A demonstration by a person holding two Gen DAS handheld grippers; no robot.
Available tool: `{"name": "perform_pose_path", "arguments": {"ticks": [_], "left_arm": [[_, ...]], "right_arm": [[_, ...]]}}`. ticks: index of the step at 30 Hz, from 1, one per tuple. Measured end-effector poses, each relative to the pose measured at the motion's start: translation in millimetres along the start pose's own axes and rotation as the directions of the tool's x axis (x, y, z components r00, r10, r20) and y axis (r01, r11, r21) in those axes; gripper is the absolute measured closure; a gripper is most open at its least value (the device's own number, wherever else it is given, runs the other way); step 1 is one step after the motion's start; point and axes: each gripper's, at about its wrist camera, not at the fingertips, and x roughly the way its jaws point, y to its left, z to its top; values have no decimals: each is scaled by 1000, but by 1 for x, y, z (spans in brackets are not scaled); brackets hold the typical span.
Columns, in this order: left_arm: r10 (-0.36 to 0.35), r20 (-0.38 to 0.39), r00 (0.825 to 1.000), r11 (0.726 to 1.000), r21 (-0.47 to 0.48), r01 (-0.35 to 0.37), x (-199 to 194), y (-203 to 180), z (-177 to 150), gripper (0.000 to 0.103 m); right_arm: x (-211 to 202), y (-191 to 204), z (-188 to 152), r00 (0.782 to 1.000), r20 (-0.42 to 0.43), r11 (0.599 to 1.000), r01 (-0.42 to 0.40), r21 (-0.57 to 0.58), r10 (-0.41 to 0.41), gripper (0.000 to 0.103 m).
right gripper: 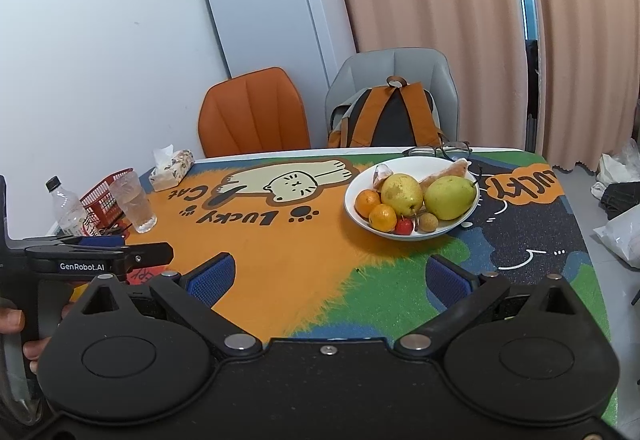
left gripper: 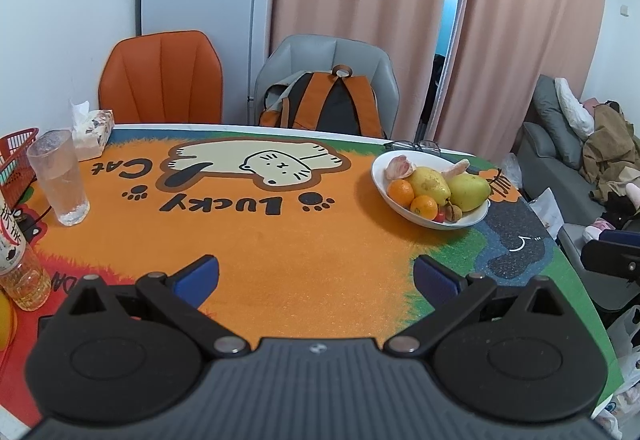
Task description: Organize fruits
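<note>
Left wrist: bottle (left gripper: 20, 260) cut off, bowl (left gripper: 384, 191) partly crowded.

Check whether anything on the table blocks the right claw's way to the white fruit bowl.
Nothing visible does. Between the open right claw and the white fruit bowl there is only bare table mat. The glass, the red basket and the tissue box stand far off to the left.

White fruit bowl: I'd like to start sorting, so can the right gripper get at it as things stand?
Probably yes. The right gripper is open and empty, and only bare cat-print table mat lies between it and the white fruit bowl ahead, slightly right.
</note>
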Motion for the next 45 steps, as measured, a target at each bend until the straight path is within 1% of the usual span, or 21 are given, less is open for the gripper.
{"name": "perform_pose_path", "arguments": {"ticks": [45], "left_arm": [[-6,2,1000,1000,5,6,-1,-2,0,0]], "right_arm": [[0,2,-2,1000,-6,1000,-1,4,1,0]]}}
